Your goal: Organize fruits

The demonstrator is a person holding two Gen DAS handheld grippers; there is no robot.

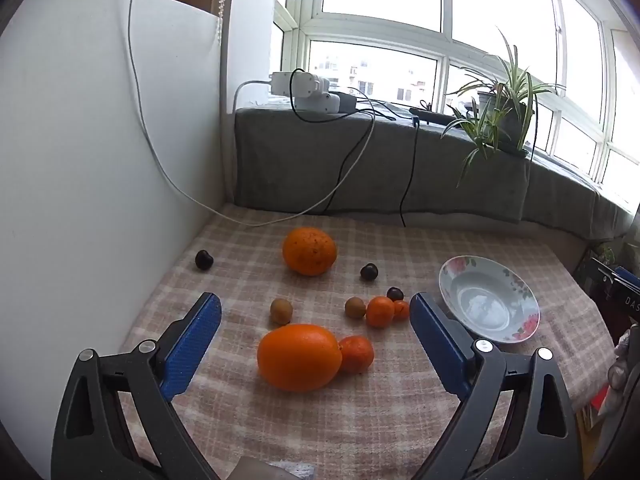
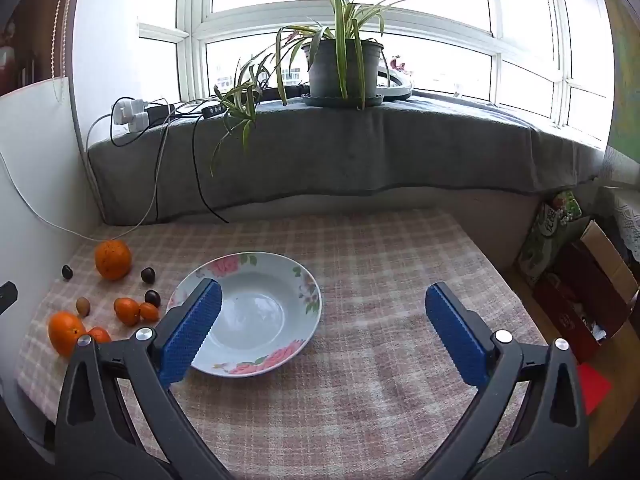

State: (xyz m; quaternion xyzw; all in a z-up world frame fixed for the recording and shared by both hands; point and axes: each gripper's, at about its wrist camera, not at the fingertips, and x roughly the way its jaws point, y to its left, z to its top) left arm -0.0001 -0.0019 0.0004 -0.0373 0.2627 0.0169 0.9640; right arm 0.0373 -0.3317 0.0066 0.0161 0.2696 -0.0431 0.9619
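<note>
Fruit lies loose on a checked cloth (image 1: pixel 360 412). A large orange (image 1: pixel 299 357) sits nearest, touching a small tangerine (image 1: pixel 357 353). A second large orange (image 1: pixel 309 250) lies farther back. Between them are two brown round fruits (image 1: pixel 281 311), two more small orange fruits (image 1: pixel 380 311) and three dark cherries (image 1: pixel 369 271). An empty floral bowl (image 1: pixel 516 334) (image 2: pixel 296 276) stands to the right. My left gripper (image 1: pixel 315 309) hovers open above the near orange, touching nothing. My right gripper (image 2: pixel 323 301) is open over the bowl's right side, its left pad in front of the rim.
A white panel (image 1: pixel 80 152) walls the table's left side. Behind runs a grey-covered sill (image 2: pixel 360 152) with a potted plant (image 2: pixel 344 64), chargers (image 1: pixel 308 90) and cables hanging onto the cloth. A cardboard box (image 2: pixel 592 300) and bags stand off the table's right edge.
</note>
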